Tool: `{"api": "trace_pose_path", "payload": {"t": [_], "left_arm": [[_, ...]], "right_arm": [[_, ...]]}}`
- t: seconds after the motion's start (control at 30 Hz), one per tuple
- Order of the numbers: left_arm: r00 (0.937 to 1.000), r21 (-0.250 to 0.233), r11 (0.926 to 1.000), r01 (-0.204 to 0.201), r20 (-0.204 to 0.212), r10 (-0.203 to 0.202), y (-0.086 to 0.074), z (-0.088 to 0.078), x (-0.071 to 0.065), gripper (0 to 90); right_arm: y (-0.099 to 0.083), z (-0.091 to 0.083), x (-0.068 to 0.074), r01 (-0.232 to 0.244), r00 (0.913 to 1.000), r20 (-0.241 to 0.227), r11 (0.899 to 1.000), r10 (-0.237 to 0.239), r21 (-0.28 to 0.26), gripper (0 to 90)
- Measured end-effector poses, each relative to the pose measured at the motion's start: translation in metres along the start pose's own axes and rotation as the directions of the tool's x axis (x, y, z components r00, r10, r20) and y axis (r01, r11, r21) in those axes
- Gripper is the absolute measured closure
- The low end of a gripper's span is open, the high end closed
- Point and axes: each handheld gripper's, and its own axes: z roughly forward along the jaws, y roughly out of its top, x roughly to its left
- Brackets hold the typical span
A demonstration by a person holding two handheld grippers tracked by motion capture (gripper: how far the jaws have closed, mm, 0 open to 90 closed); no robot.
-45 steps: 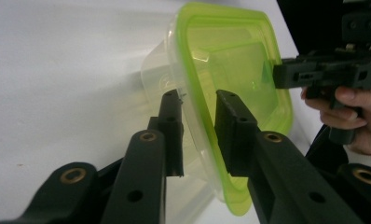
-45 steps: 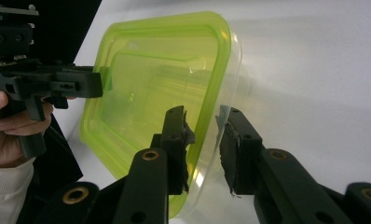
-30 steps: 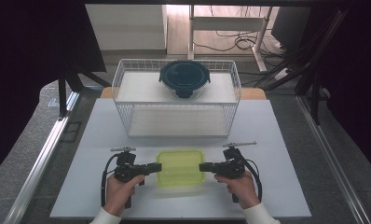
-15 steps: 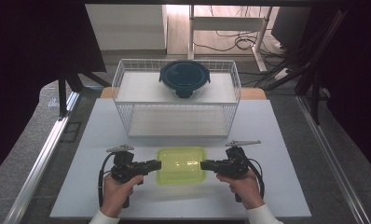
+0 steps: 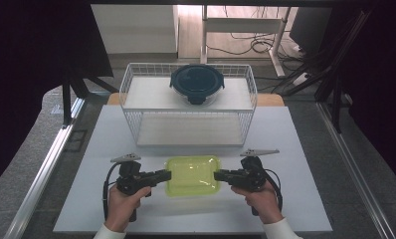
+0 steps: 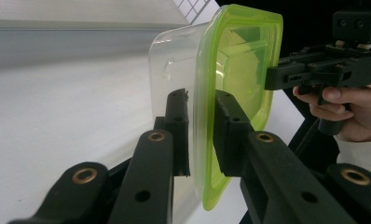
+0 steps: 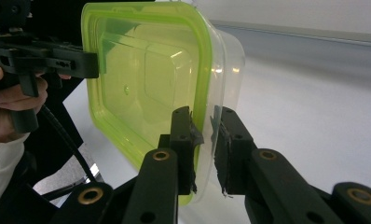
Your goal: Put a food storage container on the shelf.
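white and smooth, the tabletop (image 5: 305,164) spreads under your hands, with grey floor on both sides and dark curtains beyond. at its far edge stands a white wire basket (image 5: 136,94) with a grid of thin rods, and a round container with a dark blue clip-on lid (image 5: 196,83) sits on top of it. the box (image 5: 193,175) you hold is near the front edge of the tabletop, between your two hands. it is a rounded rectangle of clear, glossy plastic with a translucent lime-green lid that has a raised rim and a stepped panel in the middle. your left gripper (image 5: 165,175) is clamped on the box's left rim, one black jaw on the lid and one on the clear wall. your right gripper (image 5: 220,176) pinches the opposite rim the same way. both grippers are matte black with brass-coloured rivets, and each carries a grey three-cornered plate on top.
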Motion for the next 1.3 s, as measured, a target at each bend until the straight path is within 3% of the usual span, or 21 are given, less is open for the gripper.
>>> {"api": "trace_pose_path", "payload": {"t": [0.17, 0.37, 0.7, 1.3], "left_arm": [[0.9999, -0.007, 0.9998, -0.016, -0.004, 0.016, 0.002, -0.002, -0.003, 78.1], [1.0000, -0.006, 1.0000, -0.002, 0.000, 0.002, 0.007, 0.001, 0.001, 78.3], [0.9996, -0.026, 0.9996, -0.016, 0.025, 0.016, 0.033, -0.002, -0.002, 78.4], [0.9967, -0.063, 0.9957, -0.068, 0.040, 0.071, 0.071, -0.029, -0.026, 78.4]], "right_arm": [[0.001, -0.004, 0.003, 0.011, 0.9999, 0.004, 1.000, -0.010, -0.014, 77.7], [0.008, -0.002, 0.004, 0.016, 0.9996, 0.025, 1.000, -0.016, -0.009, 78.0], [0.031, -0.012, 0.006, 0.050, 0.9980, 0.041, 0.998, -0.048, -0.044, 78.1], [0.066, -0.039, 0.033, 0.105, 0.9940, 0.041, 0.987, -0.101, -0.121, 78.1]]}}
